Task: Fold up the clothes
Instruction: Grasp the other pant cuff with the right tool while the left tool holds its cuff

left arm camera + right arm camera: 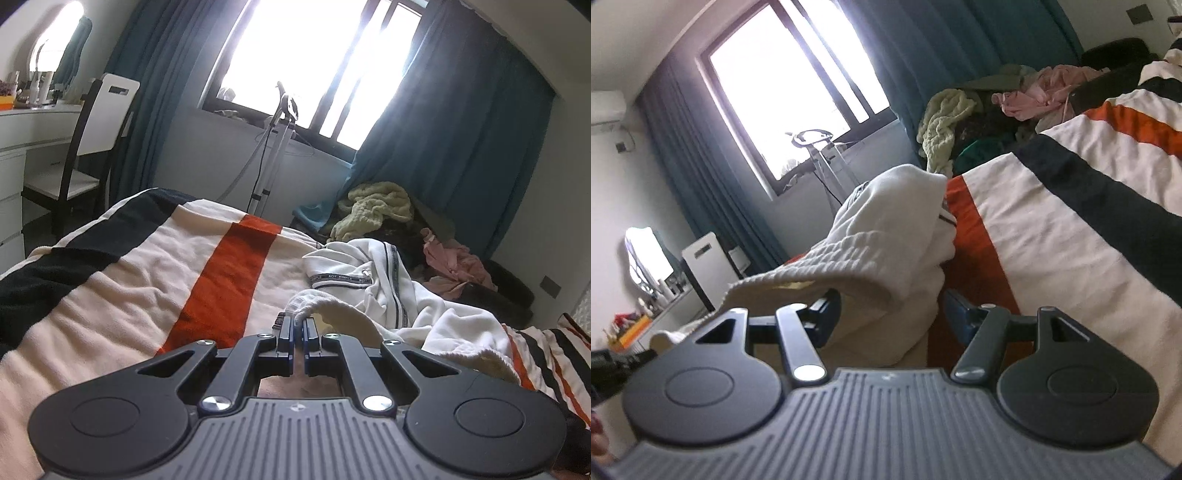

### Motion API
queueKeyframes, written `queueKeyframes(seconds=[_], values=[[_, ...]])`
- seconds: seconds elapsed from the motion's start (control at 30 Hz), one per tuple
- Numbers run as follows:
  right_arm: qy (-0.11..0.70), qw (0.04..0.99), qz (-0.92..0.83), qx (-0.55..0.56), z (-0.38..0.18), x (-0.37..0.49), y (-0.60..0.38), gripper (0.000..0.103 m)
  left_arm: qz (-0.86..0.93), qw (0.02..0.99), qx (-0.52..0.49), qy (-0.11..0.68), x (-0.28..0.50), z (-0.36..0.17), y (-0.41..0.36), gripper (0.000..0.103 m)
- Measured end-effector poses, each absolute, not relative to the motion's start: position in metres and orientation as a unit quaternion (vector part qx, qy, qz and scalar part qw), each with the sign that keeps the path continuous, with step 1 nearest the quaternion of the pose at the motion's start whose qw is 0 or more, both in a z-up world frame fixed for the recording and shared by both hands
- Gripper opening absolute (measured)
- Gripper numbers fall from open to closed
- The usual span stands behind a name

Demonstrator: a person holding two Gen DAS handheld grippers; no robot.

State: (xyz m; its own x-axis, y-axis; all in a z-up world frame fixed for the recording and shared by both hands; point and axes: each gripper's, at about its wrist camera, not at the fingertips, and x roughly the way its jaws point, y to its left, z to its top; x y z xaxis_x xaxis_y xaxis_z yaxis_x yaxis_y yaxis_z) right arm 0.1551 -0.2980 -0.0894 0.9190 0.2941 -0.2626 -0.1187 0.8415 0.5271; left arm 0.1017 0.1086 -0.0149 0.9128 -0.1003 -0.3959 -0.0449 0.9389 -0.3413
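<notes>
Left gripper (297,325), fingers nearly together, pinches the ribbed hem of the white sweatshirt (388,280). Right gripper (890,302), fingers spread wide, has the same hem (827,258) draped over its left finger; whether the pads touch the cloth cannot be told. The sweatshirt lies crumpled on the striped blanket (129,266), toward the bed's far edge. Beyond it, at the far edge, sits a heap of clothes (373,206); behind, blue curtains (461,129) frame the window (314,55).

My view: bed (122,280) under a cream, black and orange striped blanket, white hoodie (373,280) crumpled on it, heaped clothes pile (384,210) at far edge.
</notes>
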Motion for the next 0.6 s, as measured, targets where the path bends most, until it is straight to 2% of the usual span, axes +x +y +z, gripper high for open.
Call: queueKeyframes(seconds=[0.17,0.4,0.6], values=[[0.154,0.941,0.115,0.280,-0.085,0.164,-0.307,0.074,-0.014,0.961,-0.177,0.210,0.102,-0.015,0.108,0.005],[0.149,0.935,0.120,0.297,-0.078,0.166,-0.318,0.074,-0.009,0.961,-0.177,0.214,0.102,-0.017,0.108,0.005],[0.182,0.934,0.077,0.299,-0.084,0.179,-0.324,0.074,-0.013,0.961,-0.173,0.213,0.102,-0.019,0.104,0.005]])
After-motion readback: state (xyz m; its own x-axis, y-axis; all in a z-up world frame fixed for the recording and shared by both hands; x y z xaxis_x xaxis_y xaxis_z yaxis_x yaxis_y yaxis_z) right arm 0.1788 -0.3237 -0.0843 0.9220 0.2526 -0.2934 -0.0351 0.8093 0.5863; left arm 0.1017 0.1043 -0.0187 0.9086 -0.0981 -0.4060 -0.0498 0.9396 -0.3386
